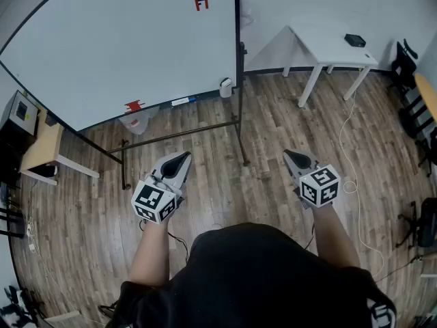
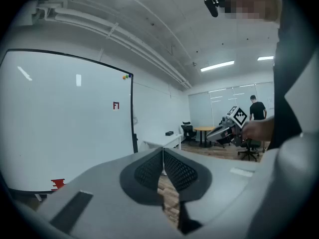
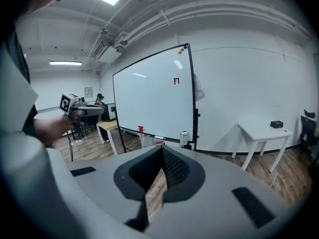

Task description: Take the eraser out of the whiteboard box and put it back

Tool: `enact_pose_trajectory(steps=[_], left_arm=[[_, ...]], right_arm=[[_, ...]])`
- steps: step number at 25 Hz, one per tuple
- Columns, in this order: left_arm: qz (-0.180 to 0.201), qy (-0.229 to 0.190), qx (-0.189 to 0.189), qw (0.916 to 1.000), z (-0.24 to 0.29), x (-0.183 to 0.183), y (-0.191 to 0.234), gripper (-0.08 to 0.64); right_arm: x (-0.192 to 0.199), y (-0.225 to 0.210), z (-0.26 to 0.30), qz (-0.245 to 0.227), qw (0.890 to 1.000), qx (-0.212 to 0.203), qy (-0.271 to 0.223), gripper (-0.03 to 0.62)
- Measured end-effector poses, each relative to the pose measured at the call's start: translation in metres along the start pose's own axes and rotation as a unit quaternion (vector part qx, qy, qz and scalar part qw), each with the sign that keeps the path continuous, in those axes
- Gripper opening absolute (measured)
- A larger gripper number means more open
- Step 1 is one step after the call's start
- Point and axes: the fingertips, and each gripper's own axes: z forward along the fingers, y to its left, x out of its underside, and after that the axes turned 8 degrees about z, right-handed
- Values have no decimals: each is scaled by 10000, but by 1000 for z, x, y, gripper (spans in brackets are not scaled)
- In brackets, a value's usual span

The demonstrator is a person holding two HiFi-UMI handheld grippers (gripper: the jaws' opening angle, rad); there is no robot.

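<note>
Your left gripper [image 1: 183,157] and right gripper [image 1: 289,155] are clenched, empty. The box [image 1: 225,87] at the whiteboard [image 1: 123,46] corner is too small to see inside.

This was an office or meeting-room space. A large whiteboard [image 1: 123,46] on a black metal stand stood on a wood-plank floor [image 1: 273,128] among plain white walls. A white table [image 1: 328,43] sat by the wall, with black office chairs [image 1: 408,60] close by. The left gripper view showed a wooden table [image 2: 207,129], what looked like glazed wall panels [image 2: 219,103], and strip lights [image 2: 217,65] under an open ceiling with exposed pipes [image 2: 99,31].
</note>
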Motion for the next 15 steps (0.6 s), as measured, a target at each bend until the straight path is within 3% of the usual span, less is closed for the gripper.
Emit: enact_pose_trajectory(steps=[9, 15], left_arm=[[236, 238, 67, 9994, 29, 3, -17, 12], [200, 339, 87, 9992, 45, 7, -21, 14]], right_arm=[[16, -12, 2, 93, 9998, -178, 86, -8], [21, -26, 9, 276, 9993, -243, 90, -8]])
